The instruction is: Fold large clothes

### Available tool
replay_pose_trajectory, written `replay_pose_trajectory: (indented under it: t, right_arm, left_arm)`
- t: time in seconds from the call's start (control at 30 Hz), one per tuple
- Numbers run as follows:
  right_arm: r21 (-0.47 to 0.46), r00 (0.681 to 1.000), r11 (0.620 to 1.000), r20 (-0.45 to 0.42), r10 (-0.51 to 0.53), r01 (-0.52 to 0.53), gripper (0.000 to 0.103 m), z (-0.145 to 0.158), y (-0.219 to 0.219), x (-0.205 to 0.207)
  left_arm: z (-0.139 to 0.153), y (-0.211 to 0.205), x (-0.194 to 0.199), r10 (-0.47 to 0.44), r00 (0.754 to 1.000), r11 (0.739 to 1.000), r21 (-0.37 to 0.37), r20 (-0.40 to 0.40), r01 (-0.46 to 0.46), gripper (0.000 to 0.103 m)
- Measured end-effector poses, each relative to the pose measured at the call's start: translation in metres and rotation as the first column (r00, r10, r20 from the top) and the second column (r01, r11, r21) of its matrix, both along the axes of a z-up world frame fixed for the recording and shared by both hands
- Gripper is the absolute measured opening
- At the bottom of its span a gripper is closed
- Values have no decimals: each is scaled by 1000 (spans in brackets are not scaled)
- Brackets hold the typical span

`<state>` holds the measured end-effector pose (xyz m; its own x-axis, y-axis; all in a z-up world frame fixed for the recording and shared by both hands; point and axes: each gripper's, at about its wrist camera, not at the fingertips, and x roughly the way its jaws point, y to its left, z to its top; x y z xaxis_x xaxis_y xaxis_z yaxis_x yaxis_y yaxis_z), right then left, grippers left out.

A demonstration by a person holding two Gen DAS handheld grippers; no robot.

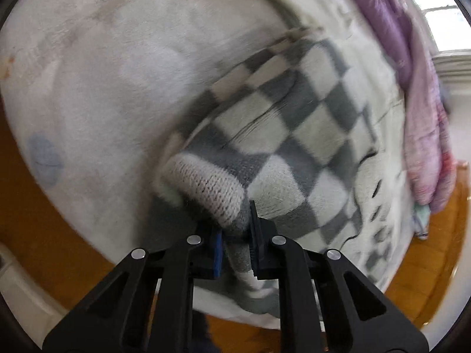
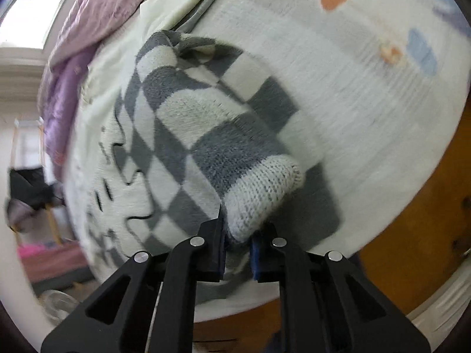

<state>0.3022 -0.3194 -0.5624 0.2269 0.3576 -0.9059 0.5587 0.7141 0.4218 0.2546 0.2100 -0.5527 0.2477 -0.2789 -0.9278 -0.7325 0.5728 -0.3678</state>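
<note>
A bed covered in a pale sheet printed with faint blue and orange shapes carries everything — a grey-and-white checkered sweater spread over a cream blanket, and a crumpled purple-pink quilt heaped along the far edge.

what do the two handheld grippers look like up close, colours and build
Both match: the left gripper and the right gripper are matte black, with two angular linkage arms per side, triangular cut-outs and round silver pivot pins. Blue pads line the jaws. No cables, markings, hands or sleeves are visible.
</note>
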Motion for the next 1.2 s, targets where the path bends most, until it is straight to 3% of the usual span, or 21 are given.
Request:
replay_pose_trajectory:
  t: [0.13, 0.2, 0.37, 0.4, 0.43, 0.5, 0.53, 0.63, 0.77, 0.8, 0.87, 0.93, 1.07, 1.2]
  right_arm:
    - [-84, 996, 993, -49, 79, -83, 11, -25, -5, 7]
    - [-116, 990, 985, -72, 121, -129, 12, -43, 1, 18]
    - [-186, 975, 962, -132, 178, -201, 22, -60, 16, 37]
    - [-184, 975, 963, -138, 175, -199, 26, -56, 16, 38]
    - [-178, 974, 964, -143, 173, -197, 35, -50, 14, 37]
    - [-154, 976, 972, -152, 156, -180, 41, -28, 8, 32]
    - [-162, 972, 968, -165, 165, -192, 41, -16, 7, 30]
    - [-223, 949, 926, -161, 272, -304, 41, 21, 24, 36]
    - [-306, 851, 803, -49, 523, -511, 41, 68, 94, 70]
    - [-302, 826, 788, 5, 563, -536, 40, 74, 113, 83]
    - [-273, 786, 771, 75, 613, -576, 15, 72, 147, 106]
    - [-212, 762, 768, 128, 635, -605, 0, 59, 187, 142]
    - [-195, 722, 729, 119, 682, -656, 0, 26, 240, 192]
    - [-213, 706, 688, -12, 708, -694, 0, -19, 269, 223]
  left_arm:
    - [-22, -8, -19, -52, 996, 998, 36, -72, 55, 15]
    - [-35, -9, -20, -57, 994, 997, 49, -92, 61, 26]
    - [-54, -10, 0, -136, 980, 989, 43, -146, 144, 35]
    - [-53, -9, 1, -148, 978, 987, 38, -148, 155, 39]
    - [-49, -8, 2, -161, 978, 986, 26, -133, 165, 42]
    - [-37, -3, -1, -164, 983, 986, 26, -88, 167, 70]
    - [-28, 1, -6, -157, 986, 986, 42, -59, 159, 76]
    - [-12, 13, -22, -129, 992, 990, 58, -7, 129, 78]
    - [-15, 33, -45, -45, 999, 998, 36, -28, 46, 78]
    - [-17, 37, -50, -17, 999, 1000, 26, -38, 18, 78]
    - [-25, 41, -59, 25, 998, 1000, 6, -60, -25, 78]
    - [-33, 34, -64, 47, 996, 999, -15, -72, -48, 78]
    - [-34, 37, -69, 48, 997, 999, -22, -68, -49, 78]
    - [-39, 37, -70, 39, 997, 999, -22, -63, -41, 78]
